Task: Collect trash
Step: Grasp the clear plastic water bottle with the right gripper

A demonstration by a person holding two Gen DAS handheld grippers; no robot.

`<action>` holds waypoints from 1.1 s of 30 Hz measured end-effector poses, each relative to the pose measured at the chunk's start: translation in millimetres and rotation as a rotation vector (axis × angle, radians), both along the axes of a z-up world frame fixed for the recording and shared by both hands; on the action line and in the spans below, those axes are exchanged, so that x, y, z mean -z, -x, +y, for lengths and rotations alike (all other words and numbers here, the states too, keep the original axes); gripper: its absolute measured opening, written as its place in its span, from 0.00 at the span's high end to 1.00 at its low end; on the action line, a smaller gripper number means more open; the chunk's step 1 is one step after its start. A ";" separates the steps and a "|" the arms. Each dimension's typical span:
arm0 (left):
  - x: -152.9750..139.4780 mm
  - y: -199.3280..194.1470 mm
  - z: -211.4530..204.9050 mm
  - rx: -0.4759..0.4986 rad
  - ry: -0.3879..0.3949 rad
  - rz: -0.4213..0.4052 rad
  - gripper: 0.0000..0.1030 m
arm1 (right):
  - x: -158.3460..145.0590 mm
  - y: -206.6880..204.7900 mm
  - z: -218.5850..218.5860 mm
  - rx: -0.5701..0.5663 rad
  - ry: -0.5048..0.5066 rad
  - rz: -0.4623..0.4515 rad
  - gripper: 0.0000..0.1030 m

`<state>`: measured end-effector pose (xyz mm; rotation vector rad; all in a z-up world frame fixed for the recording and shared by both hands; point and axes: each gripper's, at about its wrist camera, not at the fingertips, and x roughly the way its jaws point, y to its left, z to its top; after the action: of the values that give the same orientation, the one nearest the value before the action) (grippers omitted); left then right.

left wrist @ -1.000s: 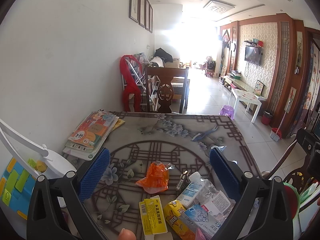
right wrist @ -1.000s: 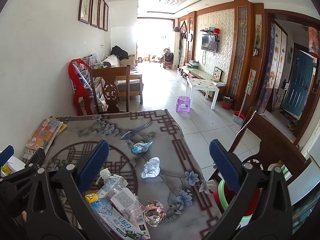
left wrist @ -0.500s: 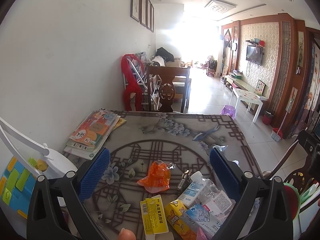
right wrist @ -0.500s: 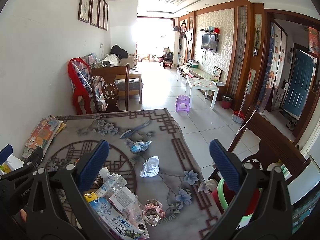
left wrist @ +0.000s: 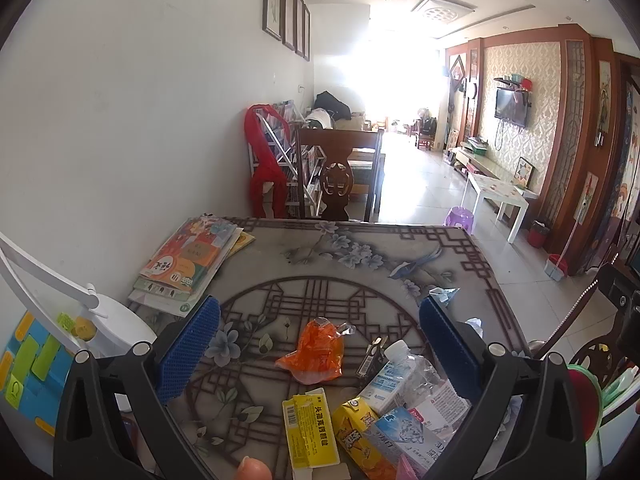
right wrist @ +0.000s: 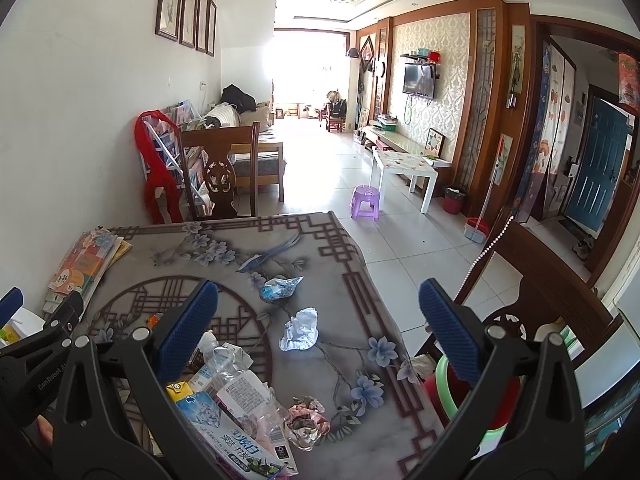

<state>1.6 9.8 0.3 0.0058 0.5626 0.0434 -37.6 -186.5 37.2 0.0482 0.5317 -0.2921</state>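
Trash lies on the patterned table (left wrist: 360,264). An orange wrapper (left wrist: 316,350), a yellow box (left wrist: 310,426), a yellow carton (left wrist: 358,432), a crushed clear bottle (left wrist: 408,376) and a blue-white box (left wrist: 412,436) lie between and below my left gripper's fingers. My left gripper (left wrist: 318,350) is open and empty above them. In the right wrist view a white crumpled paper (right wrist: 301,329), a blue-white wrapper (right wrist: 280,288), a crumpled pink wad (right wrist: 307,422) and the bottle (right wrist: 240,384) lie on the table. My right gripper (right wrist: 318,334) is open and empty above the white paper.
A stack of books (left wrist: 188,264) lies at the table's far left. A white lamp arm (left wrist: 48,280) stands at the left. A dark wooden chair (left wrist: 340,176) stands behind the table. A red and green bin (right wrist: 472,396) sits on the floor at the right by another chair (right wrist: 540,280).
Both grippers have drifted slightly, with the table contents shifting a little in view. Both stay open and empty.
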 end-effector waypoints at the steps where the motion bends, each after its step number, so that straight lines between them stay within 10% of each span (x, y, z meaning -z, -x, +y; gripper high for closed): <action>1: 1.4 -2.7 -1.2 0.000 0.000 0.000 0.07 | 1.4 -0.4 -0.9 0.000 -0.001 0.003 0.04; 11: 42.9 -23.1 43.6 -0.004 0.021 0.102 0.07 | 97.6 -53.0 -2.5 -0.225 -0.120 0.321 0.04; 23: 174.7 -59.7 67.3 0.106 0.281 0.529 0.29 | 216.7 -122.0 25.9 -0.472 -0.395 0.699 0.20; 33: 226.9 -75.5 57.7 0.084 0.410 0.639 0.32 | 234.9 -123.8 31.1 -0.509 -0.349 0.729 0.42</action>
<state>77.2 67.5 -226.6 -0.3670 1.2007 -0.1624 86.2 -155.4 -197.6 0.1441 1.2870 0.3055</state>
